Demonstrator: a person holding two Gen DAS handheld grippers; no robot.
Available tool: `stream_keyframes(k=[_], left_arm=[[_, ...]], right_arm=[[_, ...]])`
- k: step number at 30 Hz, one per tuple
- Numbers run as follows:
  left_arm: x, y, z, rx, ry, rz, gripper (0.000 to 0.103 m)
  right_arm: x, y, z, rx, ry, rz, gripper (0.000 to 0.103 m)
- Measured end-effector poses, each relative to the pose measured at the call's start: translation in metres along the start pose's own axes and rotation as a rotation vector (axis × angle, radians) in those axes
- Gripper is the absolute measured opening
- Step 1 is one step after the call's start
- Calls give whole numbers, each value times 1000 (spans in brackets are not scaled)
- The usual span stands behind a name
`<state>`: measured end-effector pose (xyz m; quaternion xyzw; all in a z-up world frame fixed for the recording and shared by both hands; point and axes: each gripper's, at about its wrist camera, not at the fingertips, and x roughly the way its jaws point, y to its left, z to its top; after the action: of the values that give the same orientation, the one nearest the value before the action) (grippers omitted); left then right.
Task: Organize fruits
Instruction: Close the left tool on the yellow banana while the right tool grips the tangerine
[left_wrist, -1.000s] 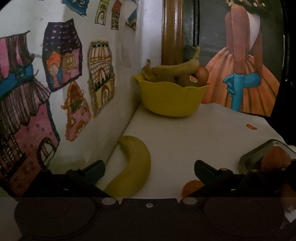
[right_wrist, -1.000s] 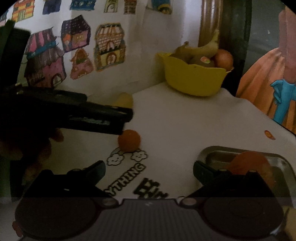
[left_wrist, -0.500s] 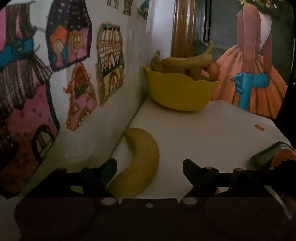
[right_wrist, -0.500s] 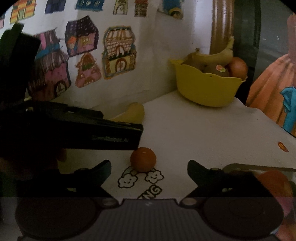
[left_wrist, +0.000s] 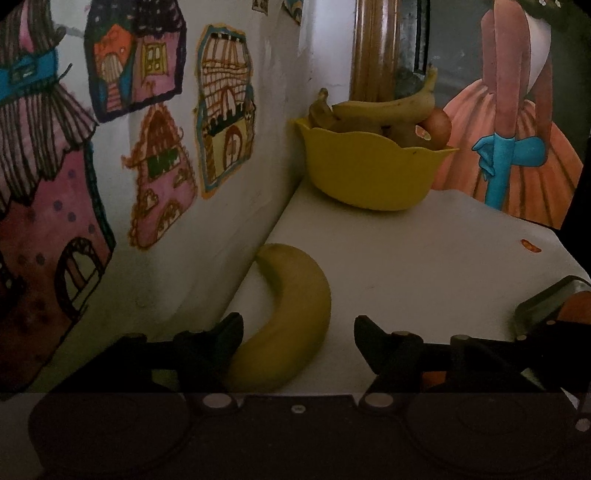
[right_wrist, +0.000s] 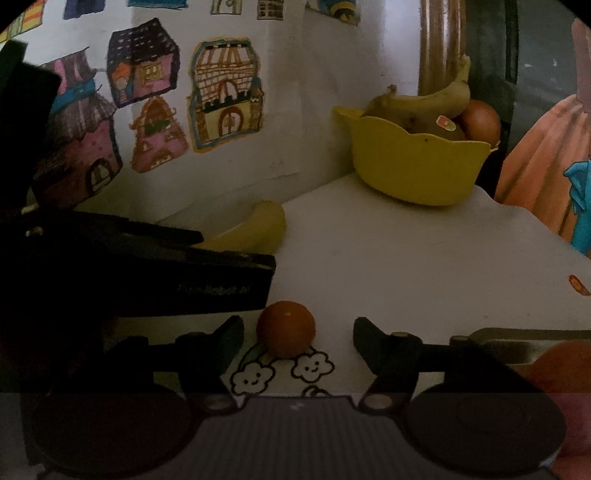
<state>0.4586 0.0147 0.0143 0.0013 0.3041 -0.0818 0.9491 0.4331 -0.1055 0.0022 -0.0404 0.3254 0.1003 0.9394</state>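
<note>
A yellow banana (left_wrist: 291, 321) lies on the white table by the wall. My left gripper (left_wrist: 298, 332) is open, its fingers on either side of the banana's near end, the left finger touching or nearly touching it. A small orange (right_wrist: 286, 328) sits on the table between the open fingers of my right gripper (right_wrist: 298, 334). The yellow bowl (left_wrist: 369, 173) at the far corner holds bananas and round fruit; it also shows in the right wrist view (right_wrist: 417, 166). The left gripper's body (right_wrist: 147, 273) crosses the right wrist view, hiding part of the banana (right_wrist: 255, 232).
A metal tray (left_wrist: 546, 302) with an orange fruit sits at the right edge, also in the right wrist view (right_wrist: 517, 336). A wall with house drawings (left_wrist: 147, 166) runs along the left. A small sticker (left_wrist: 530, 245) lies on the table.
Both grippers moved forward. The left gripper came to straddle the banana's near end. The right gripper came up to the small orange, which now sits between its fingers.
</note>
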Motion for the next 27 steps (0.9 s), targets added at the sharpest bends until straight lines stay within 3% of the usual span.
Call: stream_keyframes(k=[7, 12, 20, 27], left_arm=[[2, 3, 1, -14, 5, 28, 55], [1, 3, 0, -17, 6, 20, 52], [-4, 3, -1, -12, 21, -14, 43], [1, 3, -1, -9, 19, -21, 48]], right_arm=[[1, 0, 1, 10, -4, 5, 51], [1, 5, 0, 1, -9, 19, 37], [-3, 5, -3, -6, -9, 21, 36], [-12, 1, -8, 2, 1, 27, 36]])
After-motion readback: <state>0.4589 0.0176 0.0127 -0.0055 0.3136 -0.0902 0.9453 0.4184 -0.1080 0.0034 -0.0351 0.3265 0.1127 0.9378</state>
